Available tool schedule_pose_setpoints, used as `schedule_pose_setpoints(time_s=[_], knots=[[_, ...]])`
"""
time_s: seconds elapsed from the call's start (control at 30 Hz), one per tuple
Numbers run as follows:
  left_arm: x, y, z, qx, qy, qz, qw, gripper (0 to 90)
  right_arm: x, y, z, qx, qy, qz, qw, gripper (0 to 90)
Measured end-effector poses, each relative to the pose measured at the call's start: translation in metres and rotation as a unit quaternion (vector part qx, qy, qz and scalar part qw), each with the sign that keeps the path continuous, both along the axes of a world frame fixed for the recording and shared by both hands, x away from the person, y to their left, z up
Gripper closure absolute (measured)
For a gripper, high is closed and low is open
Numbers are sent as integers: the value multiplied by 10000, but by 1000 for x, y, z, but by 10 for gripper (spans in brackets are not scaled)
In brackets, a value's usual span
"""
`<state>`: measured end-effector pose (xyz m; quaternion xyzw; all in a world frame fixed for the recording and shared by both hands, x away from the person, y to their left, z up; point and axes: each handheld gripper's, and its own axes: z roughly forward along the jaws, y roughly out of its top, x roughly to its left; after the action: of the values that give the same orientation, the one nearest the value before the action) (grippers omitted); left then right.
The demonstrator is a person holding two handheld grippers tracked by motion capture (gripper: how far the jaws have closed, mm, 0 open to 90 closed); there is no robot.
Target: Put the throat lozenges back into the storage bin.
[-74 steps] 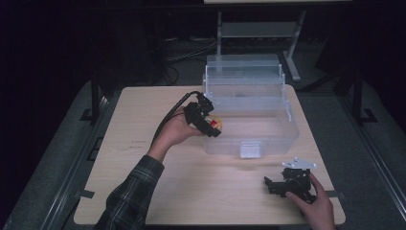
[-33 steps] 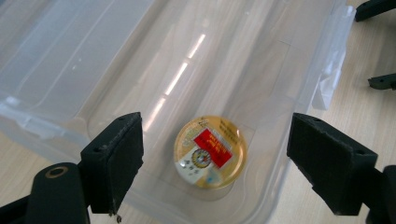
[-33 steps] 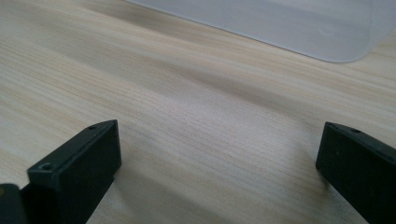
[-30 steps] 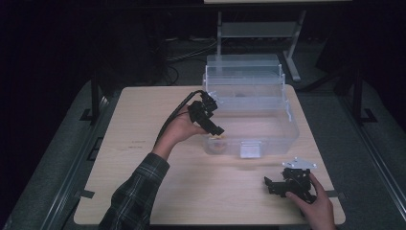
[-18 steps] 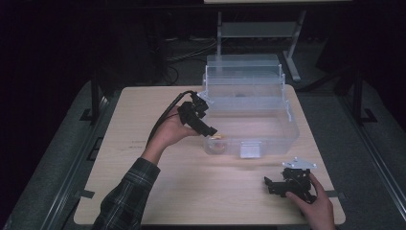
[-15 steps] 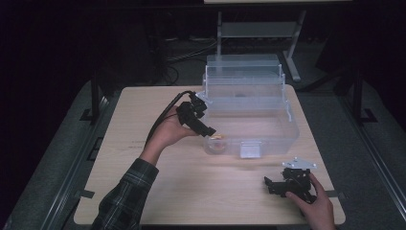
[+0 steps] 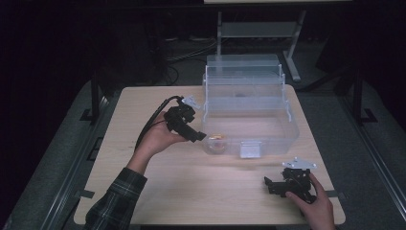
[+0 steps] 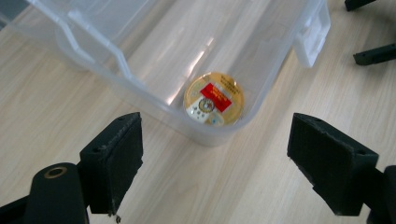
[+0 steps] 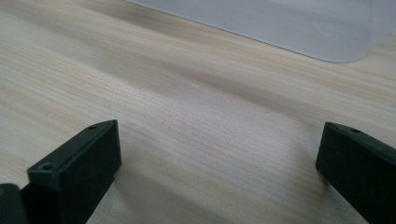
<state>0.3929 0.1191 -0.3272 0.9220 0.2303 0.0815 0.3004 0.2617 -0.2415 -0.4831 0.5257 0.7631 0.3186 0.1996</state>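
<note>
A round gold tin with a red label (image 8: 214, 99) lies flat inside the clear plastic bin (image 8: 140, 42), in its near left corner (image 7: 218, 139). My left gripper (image 8: 217, 154) hovers open just outside that corner, jaws wide apart and empty, pointed down at the tin. From above, the left gripper (image 7: 194, 132) sits in a hand at the bin's (image 7: 287, 129) left front edge. My right gripper (image 7: 270, 186) rests low on the table near the front right, held by a hand. Its jaws (image 9: 219, 140) stand open over bare wood, nothing between them.
The bin's lid (image 7: 243, 64) stands open at the back. A white latch (image 7: 250, 150) hangs on its front wall. The light wooden table (image 7: 191, 191) ends close behind the right hand. A metal stand (image 7: 258, 28) and cables lie on the dark floor beyond.
The left gripper, earlier over the bin with the tin in its jaws, has opened and drawn back to the left. The tin now lies in the bin. The right gripper has stayed put.
</note>
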Motion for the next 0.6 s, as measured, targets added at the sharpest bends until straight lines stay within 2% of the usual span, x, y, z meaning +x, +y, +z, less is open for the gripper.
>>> schedule_pose_setpoints(time_s=[0.03,0.13,0.37,0.6], knots=[[-1,4,0,41,-9,-1,10000,177,0,0,0,-4,-2,2,10000,0],[-7,11,-3,-61,9,144,9999,177,0,0,0,-3,2,5,10000,0],[-20,30,-14,-128,58,273,9995,177,0,0,0,-7,-2,4,10000,0],[-32,43,-25,-160,93,318,9993,167,0,0,0,-6,0,4,10000,0]])
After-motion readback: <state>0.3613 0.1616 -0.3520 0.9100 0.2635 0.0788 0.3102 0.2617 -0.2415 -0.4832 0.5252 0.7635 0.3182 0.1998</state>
